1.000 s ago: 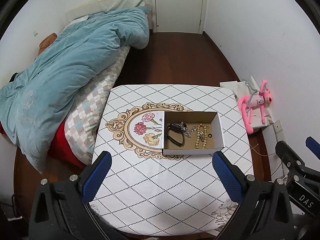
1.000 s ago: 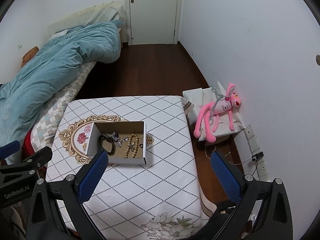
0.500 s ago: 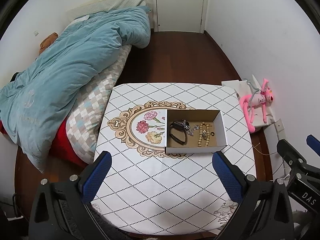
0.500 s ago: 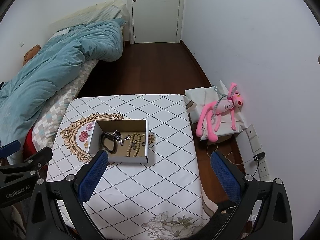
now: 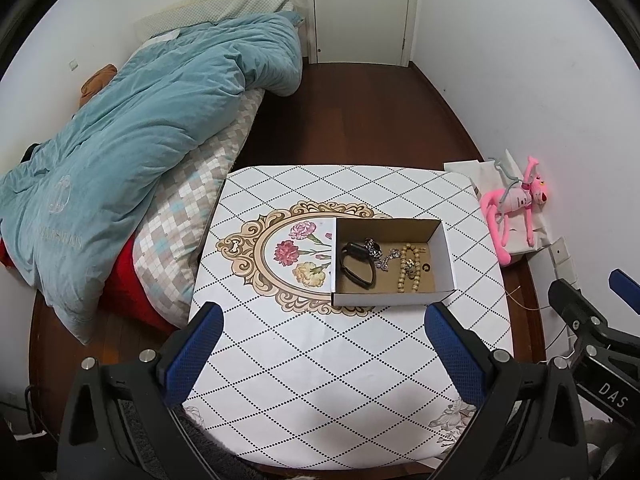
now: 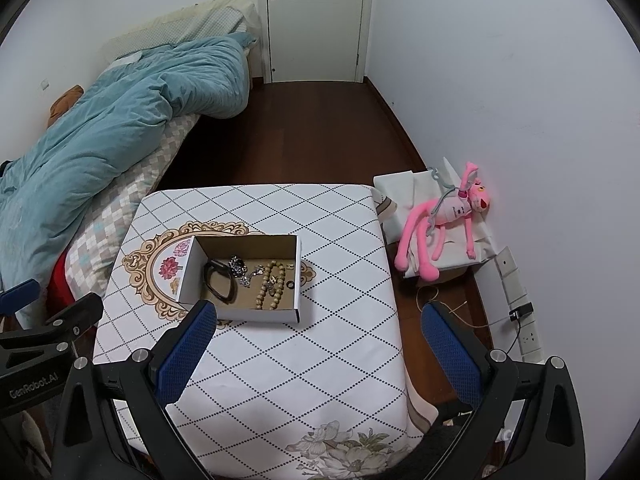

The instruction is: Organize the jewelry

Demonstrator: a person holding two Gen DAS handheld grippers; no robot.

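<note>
An open white cardboard box (image 5: 394,302) (image 6: 256,314) sits on the table (image 5: 320,360) (image 6: 328,352). In it lie a black bracelet (image 5: 357,266) (image 6: 219,284), a silver chain (image 5: 378,254) (image 6: 240,270), a string of beige beads (image 5: 408,266) (image 6: 270,284) and a small dark ring (image 5: 426,267) (image 6: 289,284). My left gripper (image 5: 324,344) is open and empty, held above the table's near side, short of the box. My right gripper (image 6: 316,344) is open and empty, above the table's near right part.
The table has a white cloth with a diamond pattern and a flower medallion (image 5: 288,256). A bed with a blue quilt (image 5: 140,140) is at the left. A pink plush toy (image 5: 516,208) (image 6: 444,220) lies on a low stand at the right wall. Wall sockets (image 6: 520,304) are beside it.
Both grippers have drifted slightly; the box and table sit a little further right and up in the views. Both stay open and empty. The jewelry has not moved.
</note>
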